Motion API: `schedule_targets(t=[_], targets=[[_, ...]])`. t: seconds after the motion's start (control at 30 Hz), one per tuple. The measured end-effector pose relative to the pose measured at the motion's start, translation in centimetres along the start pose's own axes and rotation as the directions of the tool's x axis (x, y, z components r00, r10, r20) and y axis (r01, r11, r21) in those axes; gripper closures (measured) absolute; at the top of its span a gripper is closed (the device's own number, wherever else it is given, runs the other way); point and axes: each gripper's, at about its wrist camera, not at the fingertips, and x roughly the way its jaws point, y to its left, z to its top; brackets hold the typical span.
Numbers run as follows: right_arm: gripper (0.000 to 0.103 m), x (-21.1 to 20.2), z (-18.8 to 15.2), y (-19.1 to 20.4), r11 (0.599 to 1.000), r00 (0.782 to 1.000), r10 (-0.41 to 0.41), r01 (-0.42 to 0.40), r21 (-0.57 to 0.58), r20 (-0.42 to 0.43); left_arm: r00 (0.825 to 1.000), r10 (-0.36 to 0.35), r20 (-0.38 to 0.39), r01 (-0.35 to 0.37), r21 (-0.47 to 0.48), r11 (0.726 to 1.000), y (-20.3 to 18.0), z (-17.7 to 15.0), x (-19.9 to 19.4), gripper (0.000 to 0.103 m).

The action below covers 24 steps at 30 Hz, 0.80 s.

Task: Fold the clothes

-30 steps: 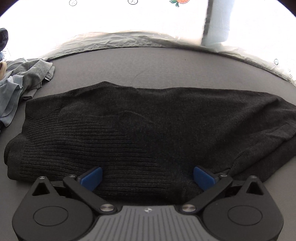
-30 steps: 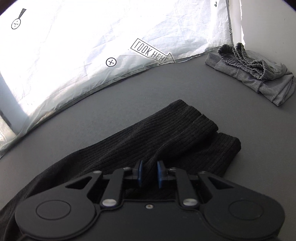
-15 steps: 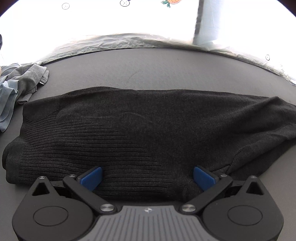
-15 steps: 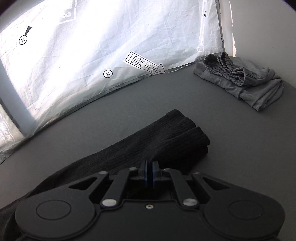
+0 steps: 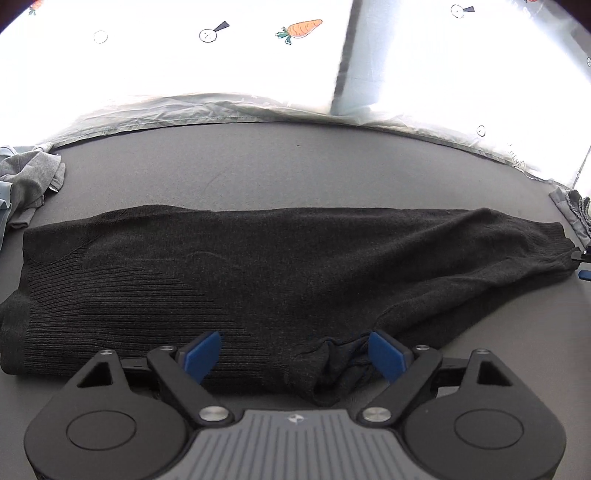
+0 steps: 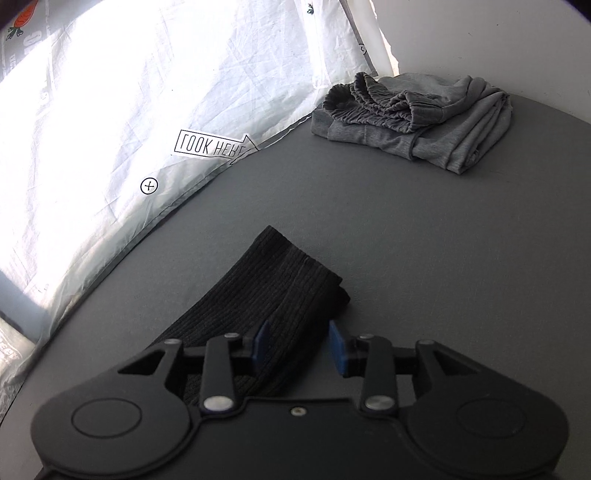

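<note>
Two grippers show at the bottom of their own views, each with blue pads. In the left wrist view, the left gripper [image 5: 295, 350] sits at the lower centre with its fingers spread wide; the near edge of the black ribbed sweater [image 5: 258, 273] lies between them, bunched into small folds close to the right pad, and nothing is pinched. In the right wrist view, the right gripper [image 6: 300, 345] is also parted, less wide, and the ribbed cuff end of the sweater [image 6: 280, 295] passes between its pads without being squeezed.

Above the left gripper, the sweater stretches across the middle of the frame from the left edge nearly to the right edge, folded into a long band and lying flat on the grey table [image 5: 295, 173]. At its far right end, a small black and blue part of the other gripper shows at the frame edge, just beside the cuff.

Farther away, in the upper right of the right wrist view, a folded pile of grey clothes [image 6: 417, 122] rests on the table, well apart from the sweater. In the left wrist view, another heap of grey garments [image 5: 29, 184] lies at the left edge. Behind the table hangs a bright white sheet [image 6: 147, 110] with a printed carrot [image 5: 301, 29] and an arrow label reading "LOOK HERE" mirrored [image 6: 214, 147].
</note>
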Motion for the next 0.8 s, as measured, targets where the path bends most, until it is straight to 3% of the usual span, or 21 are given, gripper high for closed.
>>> schedule_targets(t=[0.07, 0.2, 0.43, 0.5, 0.73, 0.77, 0.8], targets=[[0.065, 0.1, -0.1, -0.2, 1.0, 1.0, -0.005, 0.005, 0.003, -0.004, 0.999, -0.048, 0.015, 0.047, 0.033, 0.998, -0.9, -0.1, -0.6, 0.042], [0.065, 0.2, -0.5, -0.4, 1.0, 1.0, -0.001, 0.001, 0.011, -0.015, 1.0, -0.003, 0.004, 0.002, 0.165, 0.986, -3.1, -0.5, 0.5, 0.043], [0.065, 0.5, -0.7, -0.4, 1.0, 1.0, 0.005, -0.004, 0.009, -0.026, 0.999, 0.008, 0.034, -0.015, 0.21, 0.978, -3.7, 0.3, 1.1, 0.044], [0.065, 0.5, -0.8, -0.3, 1.0, 1.0, 0.006, -0.006, 0.005, -0.027, 0.999, -0.039, 0.036, 0.03, 0.212, 0.977, -4.0, 0.9, 1.2, 0.058], [0.061, 0.8, -0.8, 0.1, 1.0, 0.999, 0.014, -0.014, -0.002, -0.033, 1.0, -0.017, 0.023, 0.007, 0.401, 0.916, -6.8, 1.3, 3.5, 0.061], [0.061, 0.9, -0.7, 0.0, 1.0, 0.999, 0.019, -0.018, 0.009, -0.034, 0.999, -0.022, 0.03, 0.007, 0.417, 0.909, -7.0, 1.2, 3.6, 0.073], [0.06, 0.9, -0.5, -0.2, 0.999, 0.999, 0.025, -0.024, 0.027, -0.035, 0.999, -0.026, 0.036, 0.007, 0.434, 0.901, -7.2, 1.2, 3.6, 0.098]])
